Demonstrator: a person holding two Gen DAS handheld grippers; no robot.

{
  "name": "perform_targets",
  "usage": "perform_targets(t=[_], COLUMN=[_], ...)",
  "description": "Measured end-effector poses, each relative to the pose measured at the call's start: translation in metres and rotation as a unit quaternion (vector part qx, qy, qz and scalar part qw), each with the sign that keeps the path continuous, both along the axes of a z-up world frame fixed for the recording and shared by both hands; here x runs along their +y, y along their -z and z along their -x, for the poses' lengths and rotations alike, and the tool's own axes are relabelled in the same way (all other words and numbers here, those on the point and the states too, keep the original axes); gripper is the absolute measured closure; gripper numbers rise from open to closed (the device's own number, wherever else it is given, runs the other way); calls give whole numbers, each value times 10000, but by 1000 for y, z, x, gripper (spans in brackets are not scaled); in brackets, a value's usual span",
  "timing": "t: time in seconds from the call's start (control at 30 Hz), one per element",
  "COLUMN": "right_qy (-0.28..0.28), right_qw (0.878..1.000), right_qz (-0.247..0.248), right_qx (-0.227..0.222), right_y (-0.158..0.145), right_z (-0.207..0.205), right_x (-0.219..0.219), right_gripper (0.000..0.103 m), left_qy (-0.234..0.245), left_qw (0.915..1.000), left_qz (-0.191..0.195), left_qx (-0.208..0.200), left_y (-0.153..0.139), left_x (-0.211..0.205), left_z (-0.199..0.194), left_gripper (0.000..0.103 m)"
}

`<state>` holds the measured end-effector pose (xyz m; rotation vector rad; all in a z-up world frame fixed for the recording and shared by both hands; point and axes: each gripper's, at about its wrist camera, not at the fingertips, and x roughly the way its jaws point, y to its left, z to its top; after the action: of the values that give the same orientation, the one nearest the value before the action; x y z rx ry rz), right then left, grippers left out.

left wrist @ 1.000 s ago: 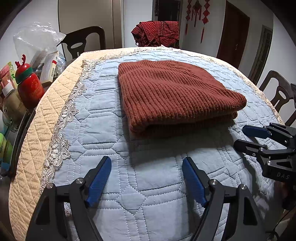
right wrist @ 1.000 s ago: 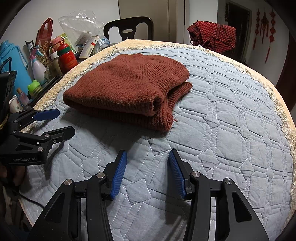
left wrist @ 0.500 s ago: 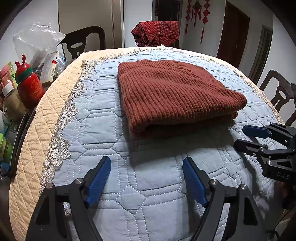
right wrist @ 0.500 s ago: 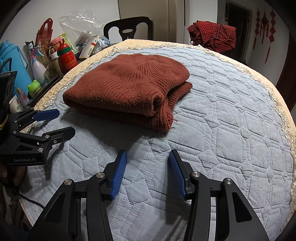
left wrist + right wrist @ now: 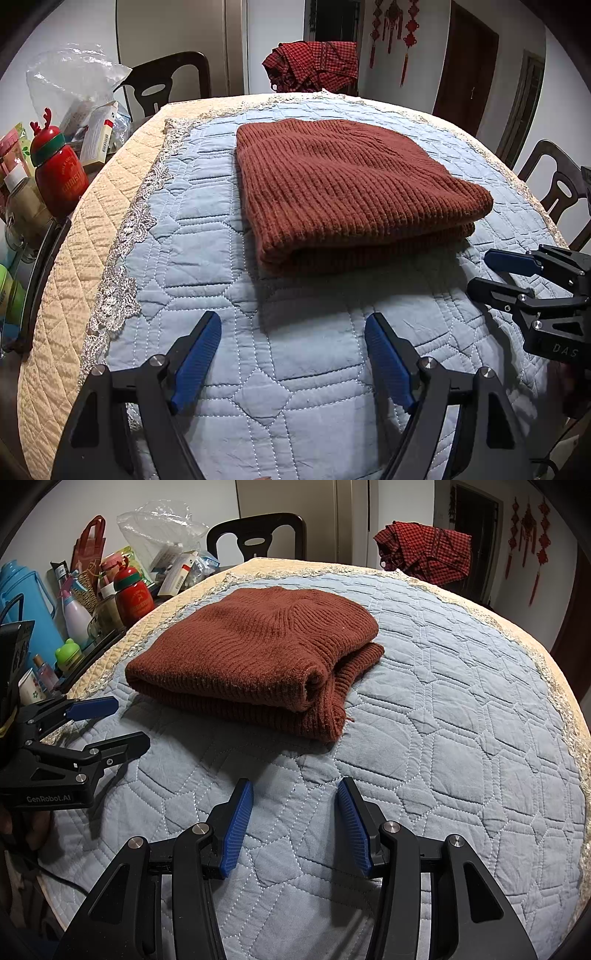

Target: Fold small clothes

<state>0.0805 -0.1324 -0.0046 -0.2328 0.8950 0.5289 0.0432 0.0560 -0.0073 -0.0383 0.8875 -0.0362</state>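
A rust-brown knit garment (image 5: 343, 192) lies folded in a thick stack on the blue quilted table cover (image 5: 229, 258); it also shows in the right wrist view (image 5: 255, 661). My left gripper (image 5: 293, 328) is open and empty, hovering over the cover just in front of the garment; it also shows at the left of the right wrist view (image 5: 114, 723). My right gripper (image 5: 295, 794) is open and empty, in front of the garment's loose-edged corner; it also shows at the right of the left wrist view (image 5: 484, 273).
Bottles, a red reindeer flask (image 5: 57, 170), boxes and a plastic bag (image 5: 162, 528) crowd the table's left side. A blue thermos (image 5: 22, 602) stands there too. Dark chairs (image 5: 166, 85) surround the table; a red checked cloth (image 5: 314, 64) hangs on one at the back.
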Motion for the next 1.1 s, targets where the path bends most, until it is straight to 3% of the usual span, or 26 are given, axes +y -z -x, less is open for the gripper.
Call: perform_targets(t=[1.1], right_qy=[0], right_qw=[10000], right_qz=[7], right_qx=[-6], right_y=[1], right_z=[0], right_x=[1], right_gripper=[54], left_qy=[28], left_qw=[10000], left_qz=[90], left_qx=[20], left_y=[2], left_x=[0], left_z=[1], left_gripper=[15])
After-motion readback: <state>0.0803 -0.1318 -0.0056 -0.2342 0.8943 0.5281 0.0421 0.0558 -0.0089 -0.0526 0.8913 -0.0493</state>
